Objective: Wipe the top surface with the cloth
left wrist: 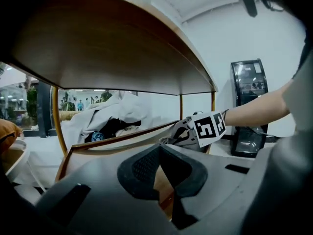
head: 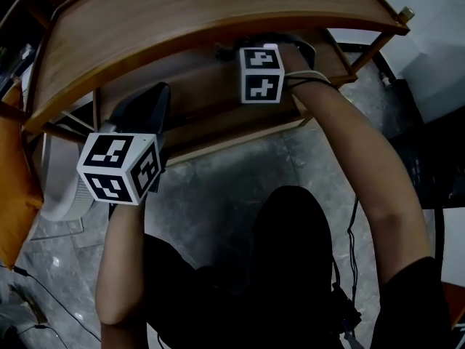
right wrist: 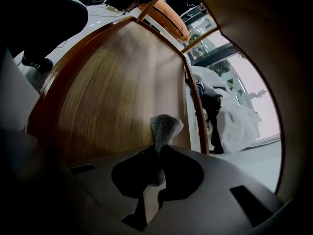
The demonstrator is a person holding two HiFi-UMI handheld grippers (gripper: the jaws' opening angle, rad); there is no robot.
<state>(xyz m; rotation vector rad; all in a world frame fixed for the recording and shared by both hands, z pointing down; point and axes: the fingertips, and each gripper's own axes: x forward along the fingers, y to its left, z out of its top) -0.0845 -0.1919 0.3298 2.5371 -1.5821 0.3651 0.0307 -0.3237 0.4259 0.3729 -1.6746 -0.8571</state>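
Note:
The wooden table's curved top surface [head: 203, 13] spans the head view; a lower shelf [head: 211, 97] lies beneath it. My right gripper [right wrist: 157, 153] is shut on a grey knitted cloth [right wrist: 165, 127], whose free end sticks up past the jaws just above the lower shelf [right wrist: 112, 97]. In the head view only its marker cube [head: 261, 73] shows, at the top's front edge; the jaws are hidden under the top. My left gripper [head: 160, 91] is shut and holds nothing, level with the lower shelf's front left edge. From the left gripper [left wrist: 159, 150] I see the underside of the top [left wrist: 112, 48].
An orange cushion [head: 13, 173] and a white round object [head: 62, 195] stand left of the table on the grey stone floor [head: 218, 187]. A heap of white fabric [left wrist: 115, 114] lies beyond the shelf. A black glass-fronted cabinet [left wrist: 250, 102] stands by the wall at right.

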